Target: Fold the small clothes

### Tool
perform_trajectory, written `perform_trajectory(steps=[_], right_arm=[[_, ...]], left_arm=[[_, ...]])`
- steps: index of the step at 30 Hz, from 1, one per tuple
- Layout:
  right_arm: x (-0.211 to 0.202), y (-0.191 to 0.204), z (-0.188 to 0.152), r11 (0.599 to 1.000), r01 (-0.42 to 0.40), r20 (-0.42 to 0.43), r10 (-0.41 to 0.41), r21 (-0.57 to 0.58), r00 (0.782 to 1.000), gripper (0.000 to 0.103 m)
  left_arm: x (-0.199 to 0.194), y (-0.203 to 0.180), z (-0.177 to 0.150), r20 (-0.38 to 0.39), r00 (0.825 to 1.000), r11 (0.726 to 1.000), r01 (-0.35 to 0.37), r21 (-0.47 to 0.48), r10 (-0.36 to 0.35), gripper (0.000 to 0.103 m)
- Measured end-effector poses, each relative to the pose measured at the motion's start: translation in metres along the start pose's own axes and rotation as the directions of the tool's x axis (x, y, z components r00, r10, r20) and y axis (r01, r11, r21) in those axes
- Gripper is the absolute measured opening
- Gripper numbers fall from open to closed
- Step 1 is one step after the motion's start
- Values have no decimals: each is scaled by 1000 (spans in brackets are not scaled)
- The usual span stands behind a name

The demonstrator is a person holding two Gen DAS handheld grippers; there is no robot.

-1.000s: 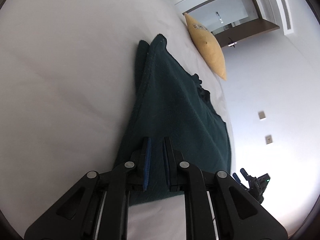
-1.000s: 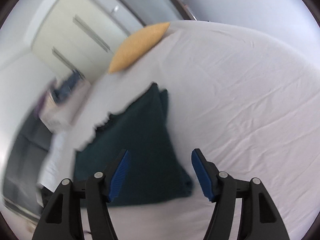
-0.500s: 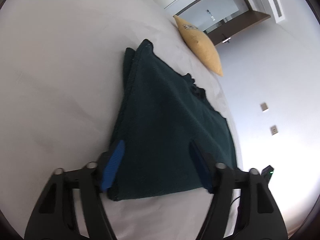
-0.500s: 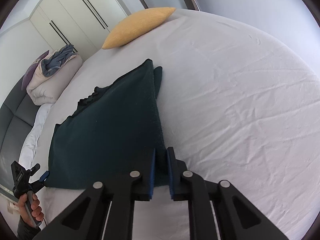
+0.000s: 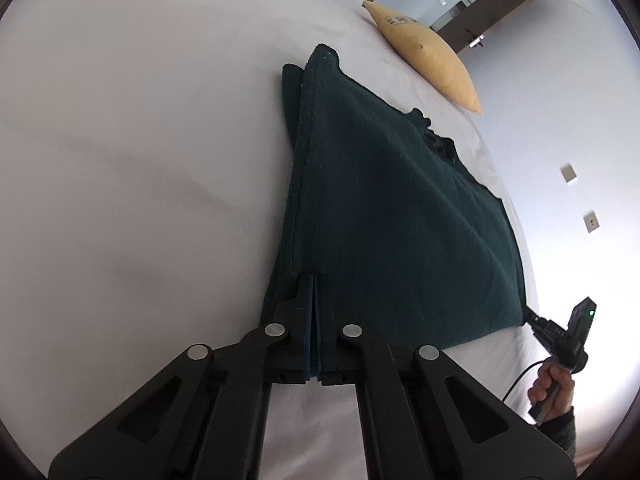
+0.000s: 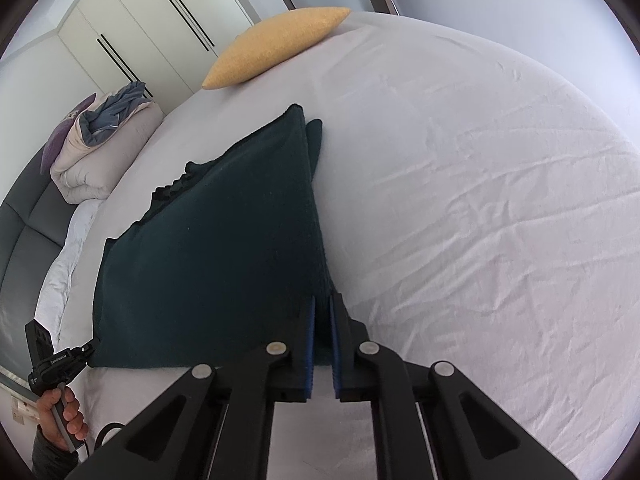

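Observation:
A dark green fleece garment [image 5: 384, 208] lies folded on the white bed sheet [image 5: 140, 140]; it also shows in the right wrist view [image 6: 224, 240]. My left gripper [image 5: 314, 280] is shut on the garment's near edge at one corner. My right gripper [image 6: 322, 300] is shut on the near edge at the other corner. Each gripper shows in the other's view at the garment's far corner, the right one [image 5: 568, 336] and the left one [image 6: 52, 360].
A yellow pillow [image 6: 276, 46] lies at the far end of the bed, also in the left wrist view [image 5: 428, 56]. A rolled duvet with clothes [image 6: 104, 140] sits by the grey headboard [image 6: 24, 232]. White wardrobes [image 6: 132, 40] stand behind.
The left gripper opened and then shut on the garment's near edge. The right gripper, open one second ago, closed on its corner and stays shut.

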State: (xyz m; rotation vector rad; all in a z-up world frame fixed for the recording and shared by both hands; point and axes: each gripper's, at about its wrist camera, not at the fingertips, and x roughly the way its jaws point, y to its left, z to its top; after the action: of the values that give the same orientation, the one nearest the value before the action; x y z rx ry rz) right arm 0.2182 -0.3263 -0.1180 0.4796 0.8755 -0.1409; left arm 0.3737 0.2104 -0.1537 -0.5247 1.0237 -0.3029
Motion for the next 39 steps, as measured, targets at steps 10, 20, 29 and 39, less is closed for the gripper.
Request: perform_trajectory(steps=[10, 20, 29, 39], right_arm=[[-2, -12, -12, 1000, -9, -18, 9, 27, 1000, 6], [-13, -19, -7, 997, 26, -37, -23, 67, 999, 34], [-18, 56, 16, 990, -141, 25, 142, -19, 990, 37], [99, 129, 32, 912, -403, -181, 411, 82, 893, 54]], left_arm=[[-10, 9, -15, -4, 1000, 1000, -4, 23, 4, 0], [-26, 14, -18, 18, 1000, 1000, 23, -7, -23, 0], [-57, -9, 5, 120, 988, 995, 95, 8, -95, 2], [33, -42, 23, -22, 996, 997, 82, 15, -81, 2]])
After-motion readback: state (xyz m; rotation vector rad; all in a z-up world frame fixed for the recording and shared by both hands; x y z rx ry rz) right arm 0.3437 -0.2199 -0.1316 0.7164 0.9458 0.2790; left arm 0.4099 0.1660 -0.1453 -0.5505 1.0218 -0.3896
